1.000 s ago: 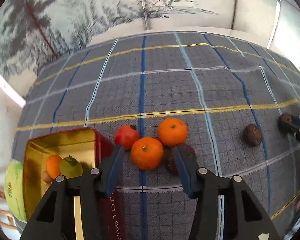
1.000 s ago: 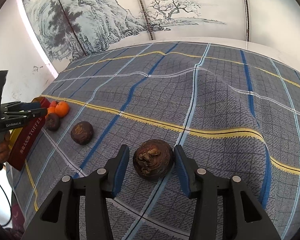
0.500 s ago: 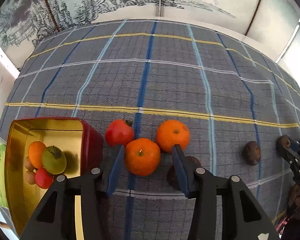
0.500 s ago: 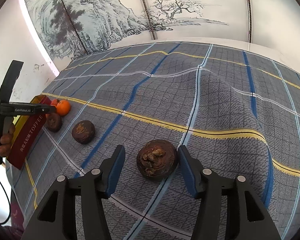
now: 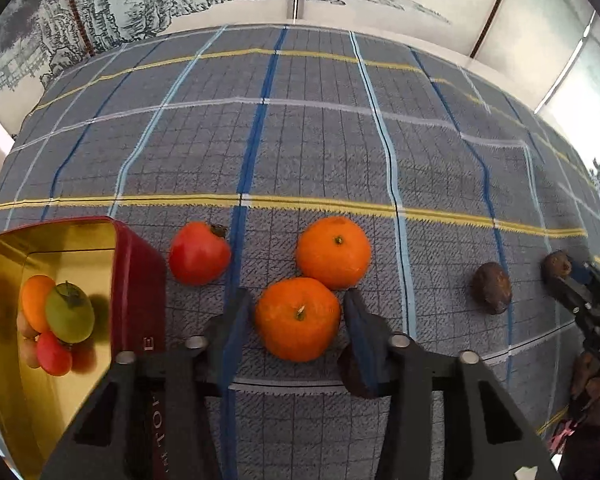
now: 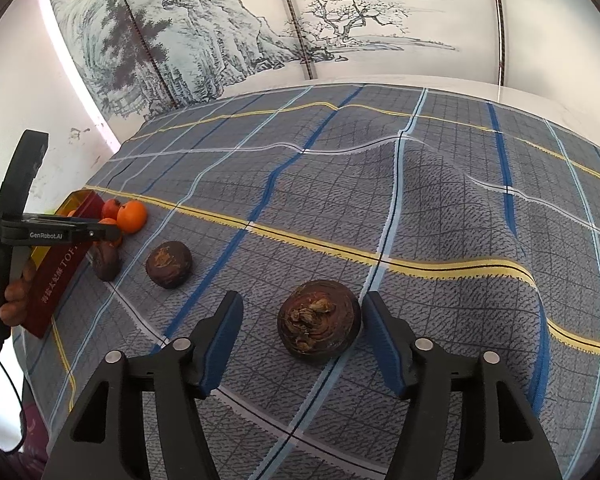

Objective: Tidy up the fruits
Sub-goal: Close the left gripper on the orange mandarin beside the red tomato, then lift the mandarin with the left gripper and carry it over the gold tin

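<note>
My left gripper points down over the near orange. Its jaws are closing on either side of the orange, and the pads stand very close to its skin. Behind it lie a second orange and a red fruit. A dark brown fruit is partly hidden behind the right finger. My right gripper is opening around a brown round fruit that rests on the cloth, and its left pad stands clear of the fruit.
A red tin with a gold inside holds several fruits at the left. Two more brown fruits lie between the grippers. The checked cloth has a raised fold at the back right. A hand holds the left gripper.
The left gripper sank and tipped further down, and its jaws narrowed around the near orange. The right jaws widened away from the brown fruit, which stayed on the cloth.
</note>
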Demonstrator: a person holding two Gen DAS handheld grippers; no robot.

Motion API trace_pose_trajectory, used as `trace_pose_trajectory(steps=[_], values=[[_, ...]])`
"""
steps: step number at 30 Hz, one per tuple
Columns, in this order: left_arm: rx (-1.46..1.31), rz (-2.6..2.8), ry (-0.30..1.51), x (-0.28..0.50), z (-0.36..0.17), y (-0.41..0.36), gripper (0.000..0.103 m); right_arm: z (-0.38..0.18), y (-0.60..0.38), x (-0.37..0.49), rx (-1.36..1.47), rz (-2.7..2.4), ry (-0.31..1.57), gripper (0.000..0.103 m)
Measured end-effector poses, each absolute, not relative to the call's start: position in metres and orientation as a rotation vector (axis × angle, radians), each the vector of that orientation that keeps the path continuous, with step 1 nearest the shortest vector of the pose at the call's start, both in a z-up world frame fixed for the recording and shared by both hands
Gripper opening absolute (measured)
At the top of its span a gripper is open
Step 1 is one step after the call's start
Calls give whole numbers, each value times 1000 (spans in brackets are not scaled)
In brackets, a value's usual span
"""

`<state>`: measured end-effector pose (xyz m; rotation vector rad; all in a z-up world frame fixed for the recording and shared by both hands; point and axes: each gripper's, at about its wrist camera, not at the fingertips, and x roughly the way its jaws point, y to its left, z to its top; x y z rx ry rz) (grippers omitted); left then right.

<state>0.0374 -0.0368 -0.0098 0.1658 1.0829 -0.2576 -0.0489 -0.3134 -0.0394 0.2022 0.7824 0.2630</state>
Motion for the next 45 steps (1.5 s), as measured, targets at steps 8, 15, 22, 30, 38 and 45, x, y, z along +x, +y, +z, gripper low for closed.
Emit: trace_pose_trajectory(steps=[8,15,22,30,38,45], values=[[151,-195,967,7,6,-38,36,-39,-308,-48,168,246,790,70],[80,-179,867,-39,37,-33,37,-38,-298,-48,92,221,804,73],[79,-199,816,-82,47,-30,37,-38,-303,-49,89,168,801,48],[35,-206,802,-112,52,-7,37,-38,-302,-47,80,146,802,43],[6,-232,772,-131,58,7,37,-38,-301,-47,82,147,802,43],[-28,-237,759,-141,60,23,37,-39,-302,-46,92,151,801,43]])
